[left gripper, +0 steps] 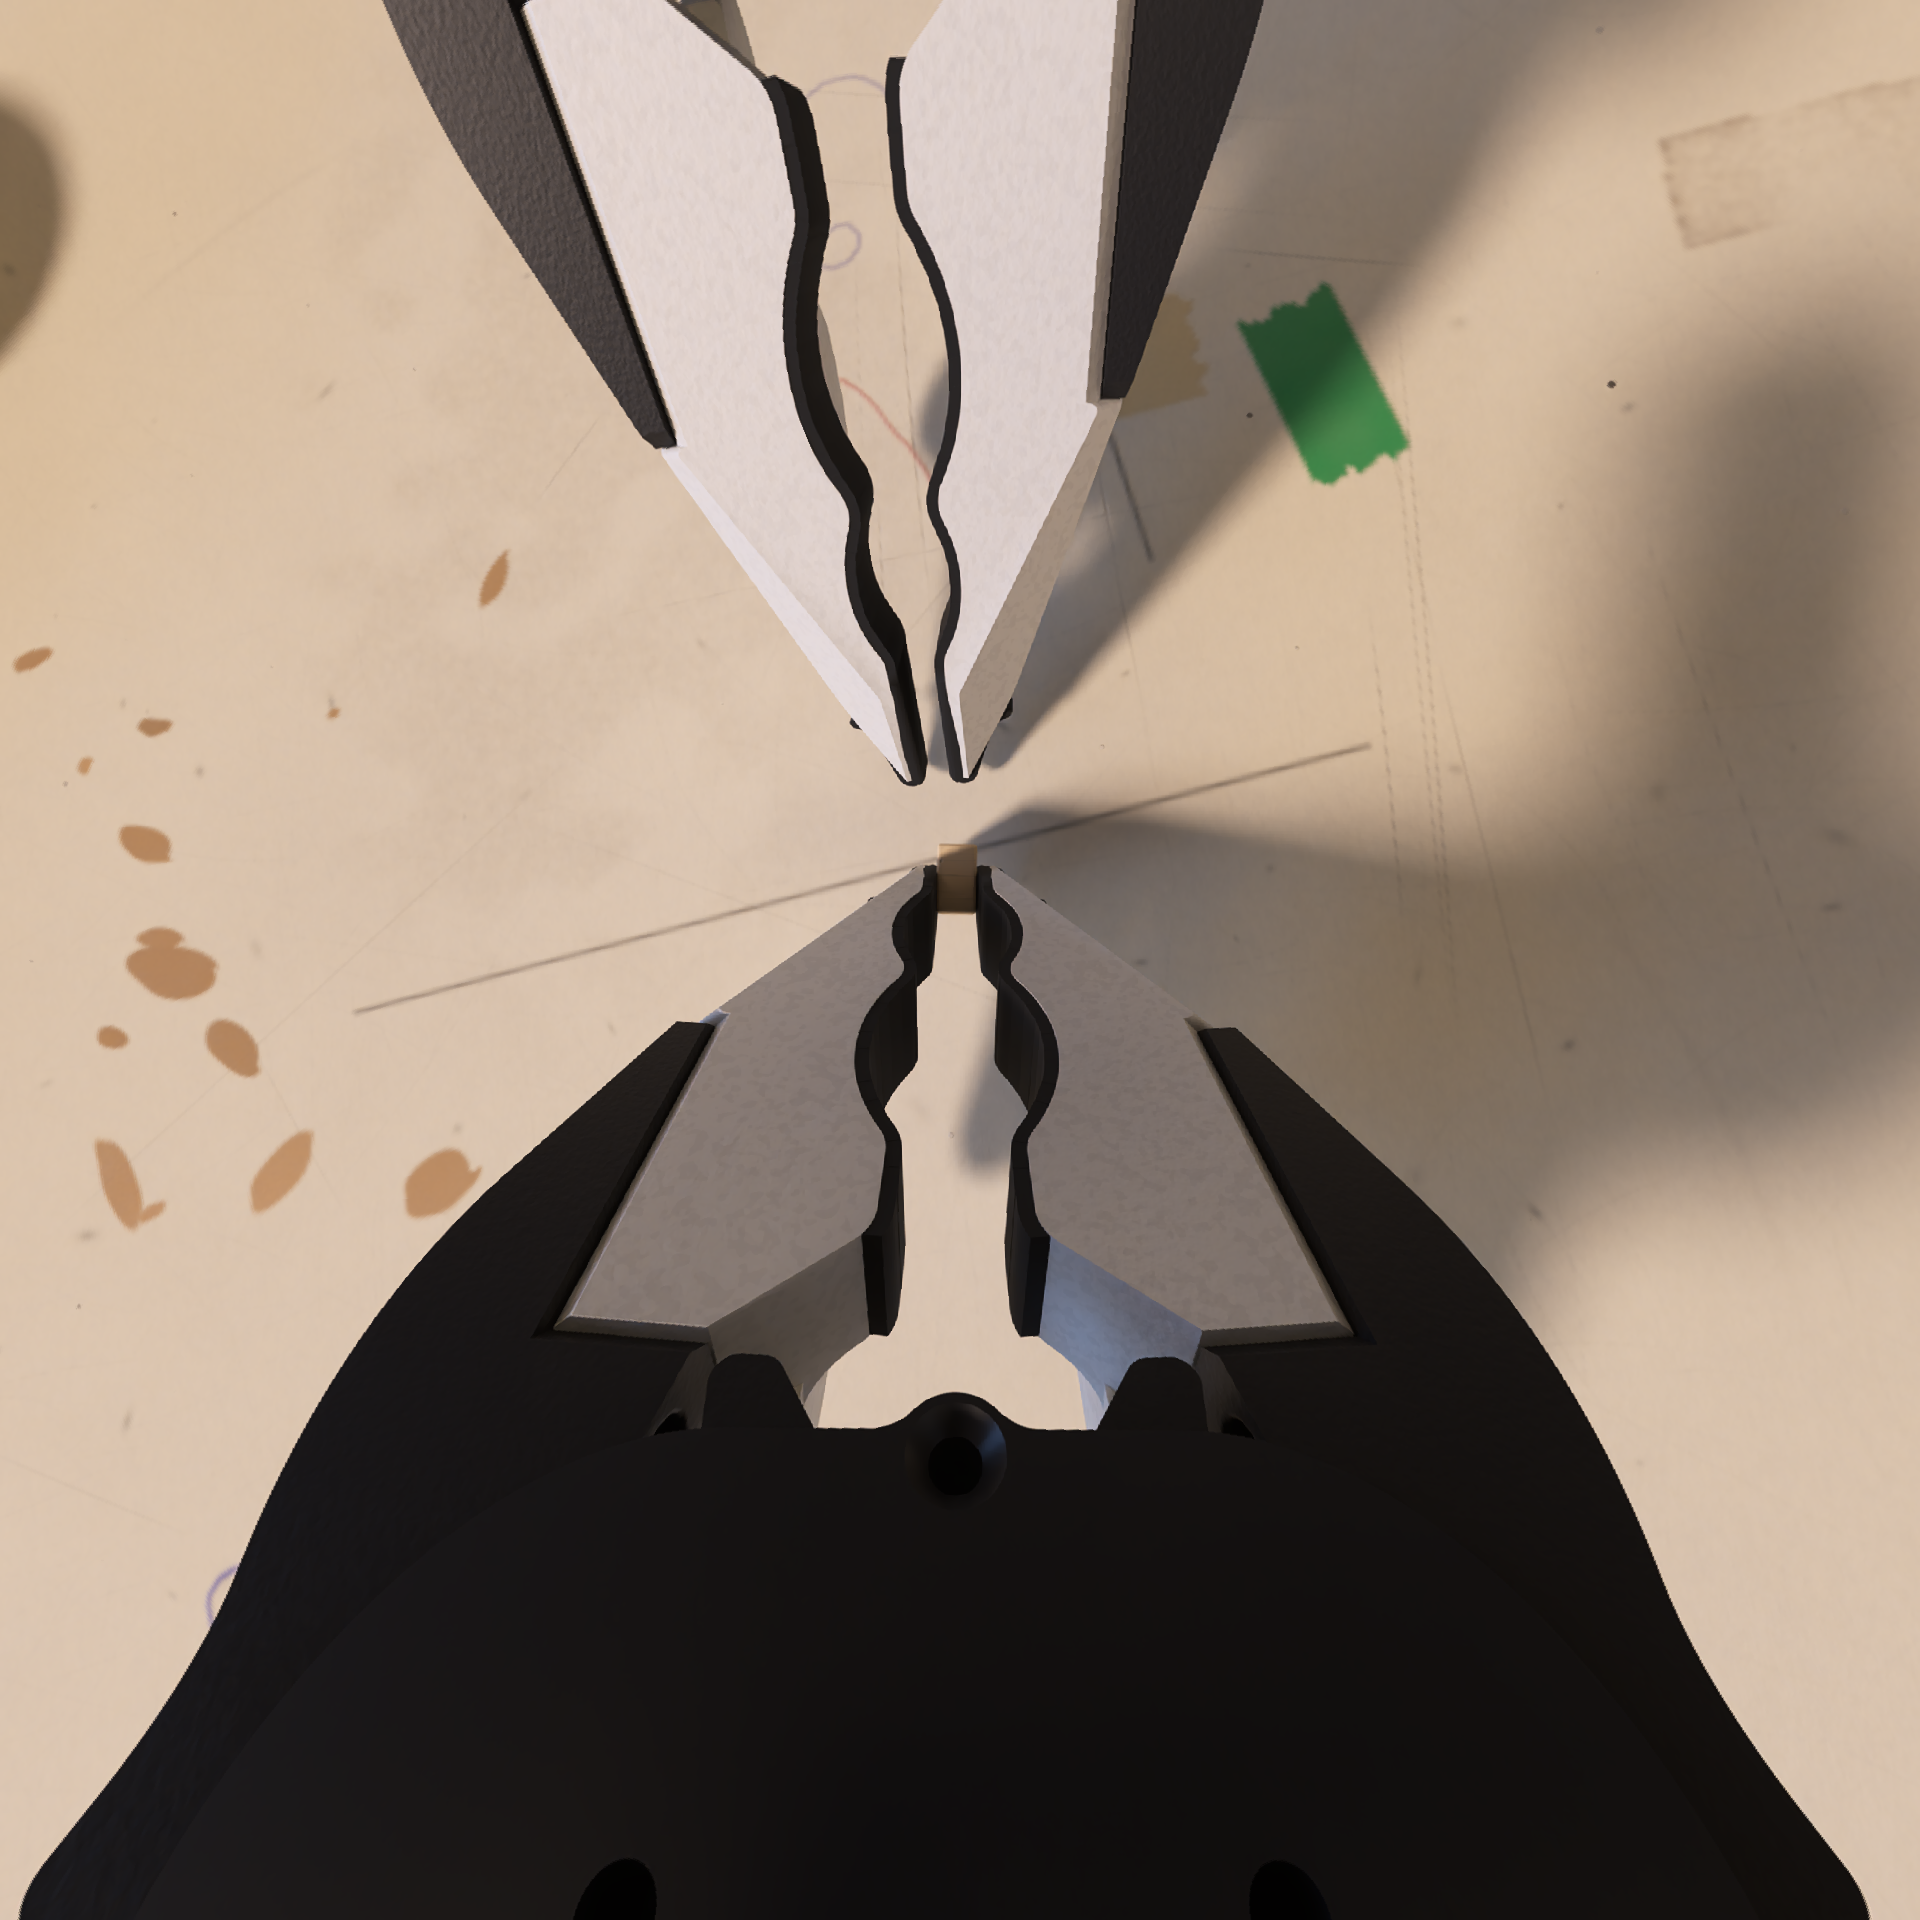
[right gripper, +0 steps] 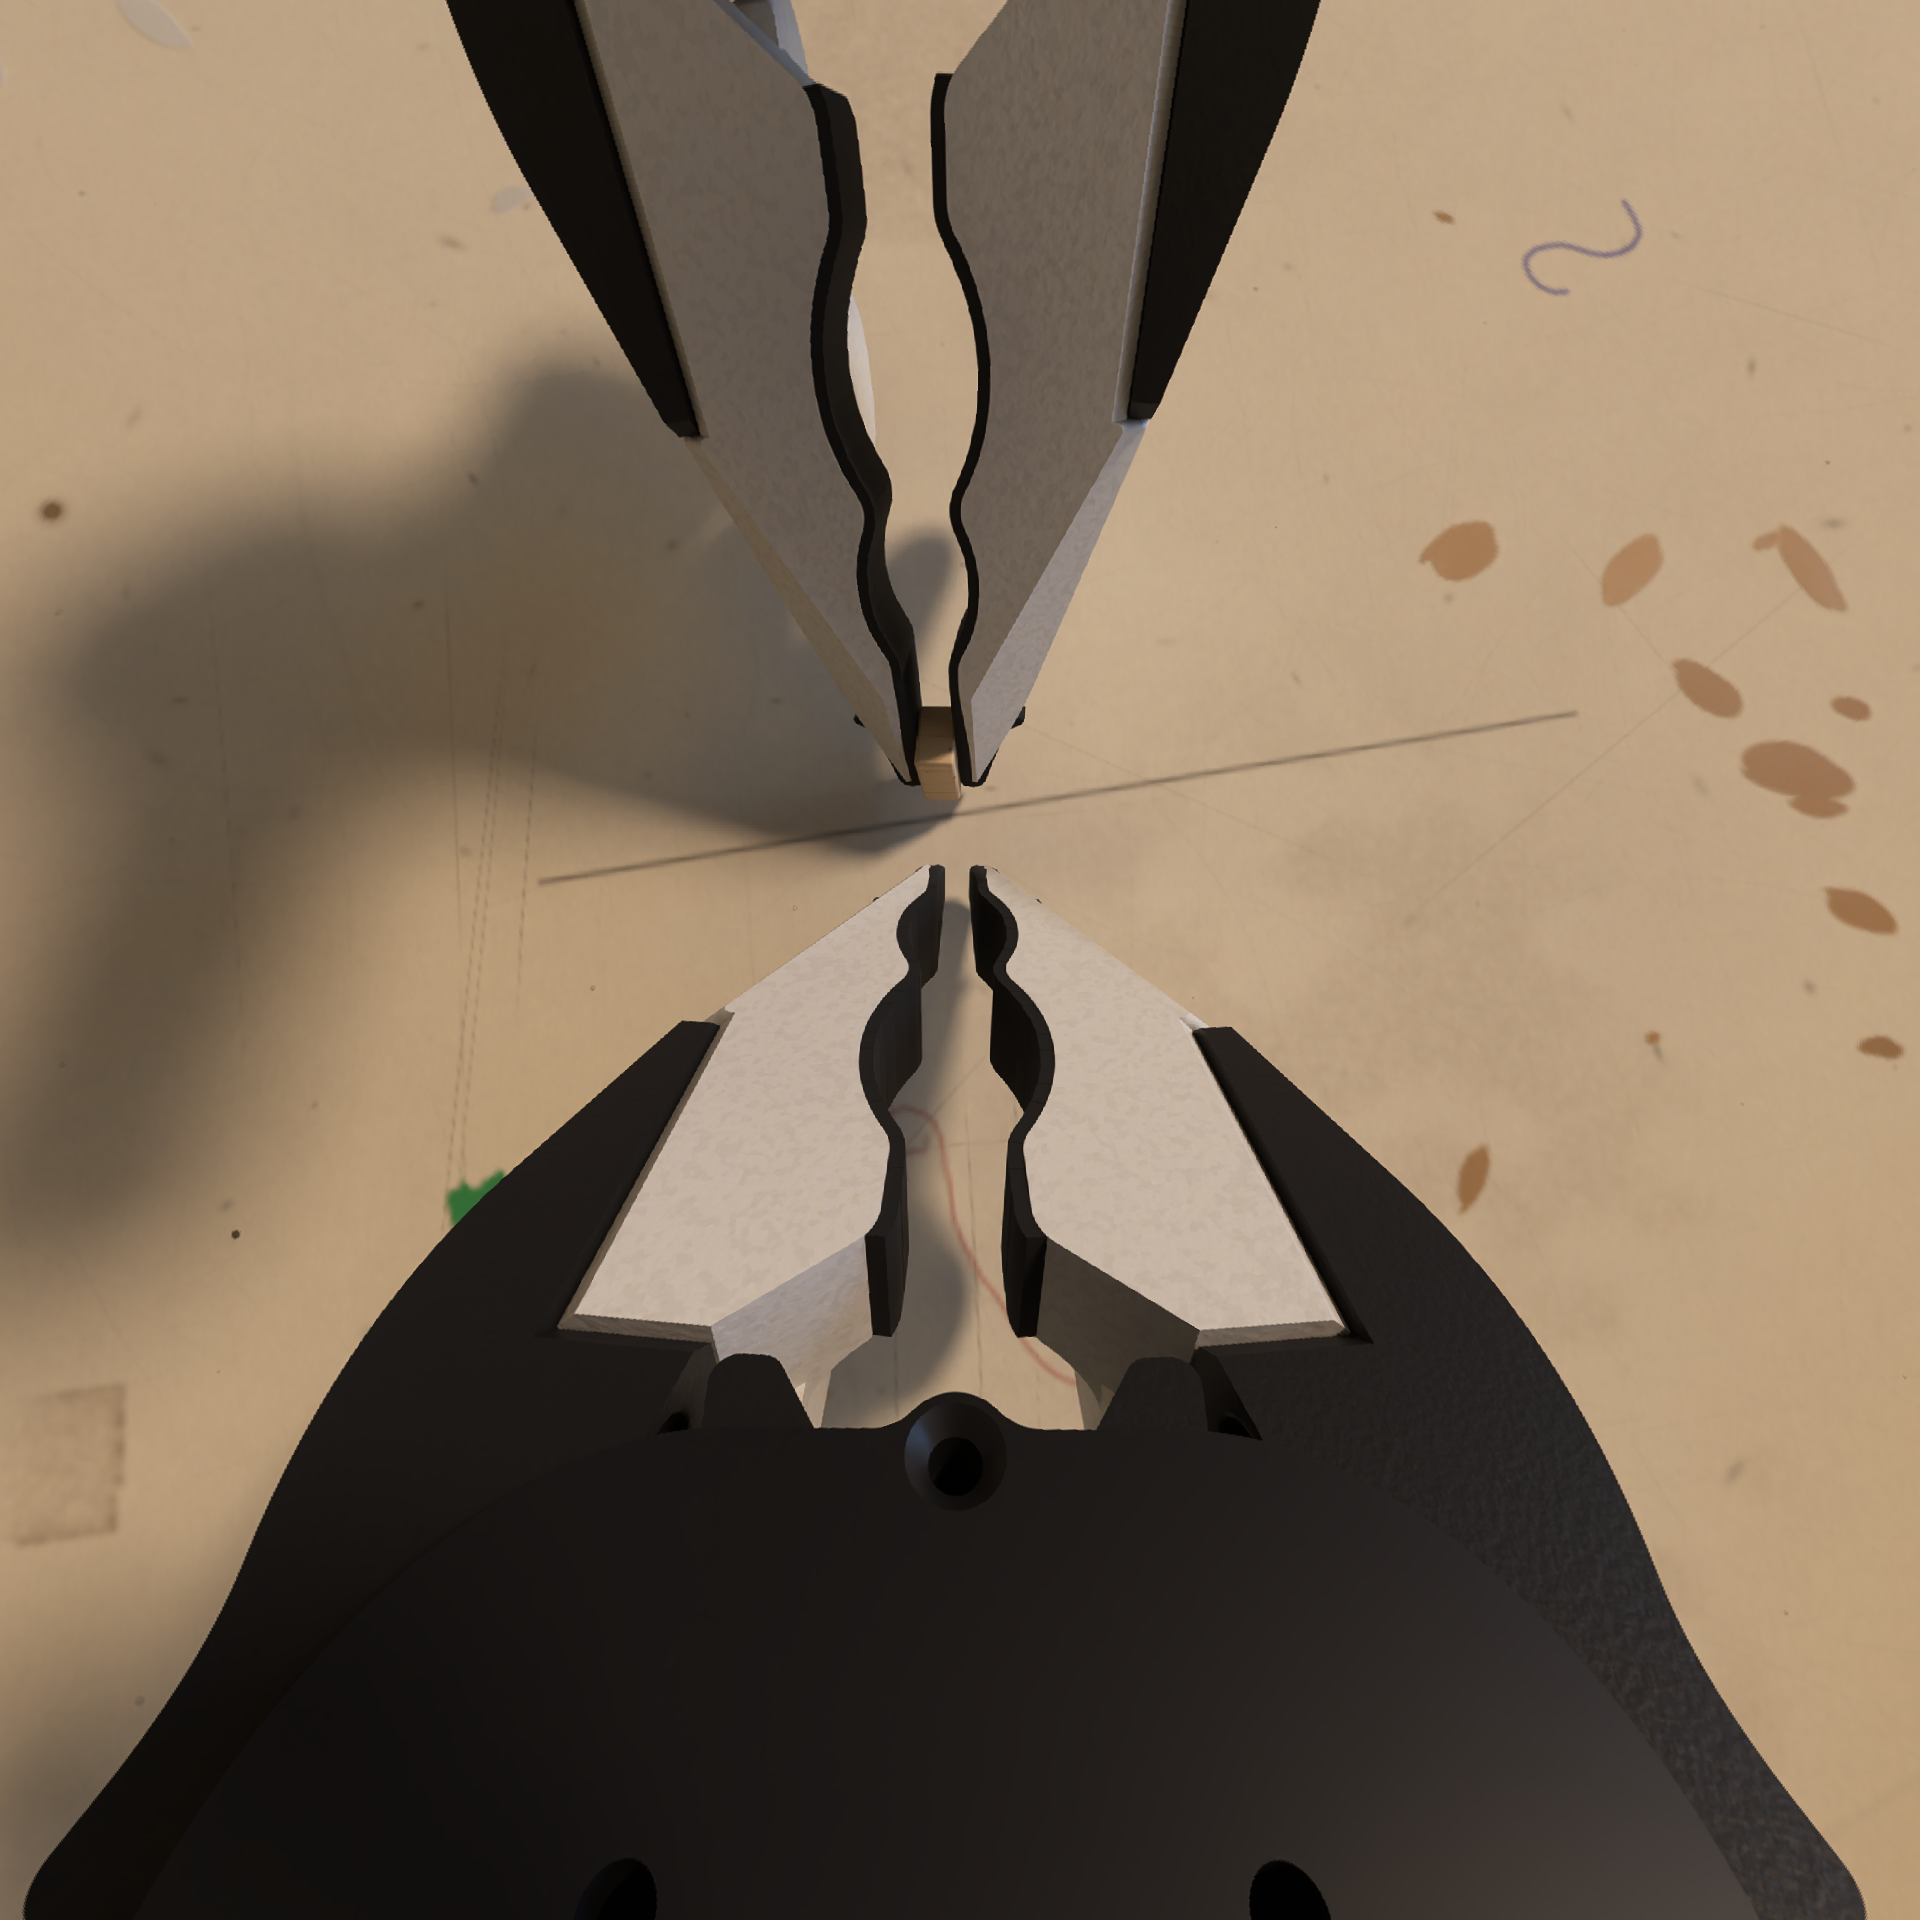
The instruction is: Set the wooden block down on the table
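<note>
The small light wooden block (left gripper: 956,883) is pinched between the tips of my left gripper (left gripper: 956,871), which is shut on it just above the beige table (left gripper: 520,416). In the right wrist view the block (right gripper: 937,764) shows between the left gripper's tips (right gripper: 938,774) at the top. My right gripper (right gripper: 957,876) faces the left one tip to tip, a short gap away. Its jaws are nearly together and hold nothing. It also shows in the left wrist view (left gripper: 938,774). I cannot tell whether the block touches the table.
A strip of green tape (left gripper: 1325,387) and a beige tape scrap (left gripper: 1174,358) lie on the table beyond the right gripper. Brown stains (left gripper: 171,966) spread to one side. A thin dark line (left gripper: 623,945) crosses the table under the tips.
</note>
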Tool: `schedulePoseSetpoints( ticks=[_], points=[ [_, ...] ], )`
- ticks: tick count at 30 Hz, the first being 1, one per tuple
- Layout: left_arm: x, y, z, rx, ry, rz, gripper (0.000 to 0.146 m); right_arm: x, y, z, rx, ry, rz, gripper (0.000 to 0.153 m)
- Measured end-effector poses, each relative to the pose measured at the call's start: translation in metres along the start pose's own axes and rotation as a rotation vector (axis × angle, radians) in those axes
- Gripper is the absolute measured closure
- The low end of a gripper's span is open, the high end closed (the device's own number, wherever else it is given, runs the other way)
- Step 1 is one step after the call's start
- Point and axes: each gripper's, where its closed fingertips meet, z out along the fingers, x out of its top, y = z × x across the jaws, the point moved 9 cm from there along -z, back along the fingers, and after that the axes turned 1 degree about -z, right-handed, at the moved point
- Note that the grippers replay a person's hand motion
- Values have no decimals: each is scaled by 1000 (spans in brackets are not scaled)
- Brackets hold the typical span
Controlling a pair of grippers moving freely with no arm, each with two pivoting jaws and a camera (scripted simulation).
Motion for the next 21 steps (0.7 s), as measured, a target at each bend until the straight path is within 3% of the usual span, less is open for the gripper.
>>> schedulePoseSetpoints(
  ticks=[21],
  points=[
    [-3, -1, 1, -16, 33, -14, 140, 4, 2, 4, 21, -14, 52, 150]
  ],
)
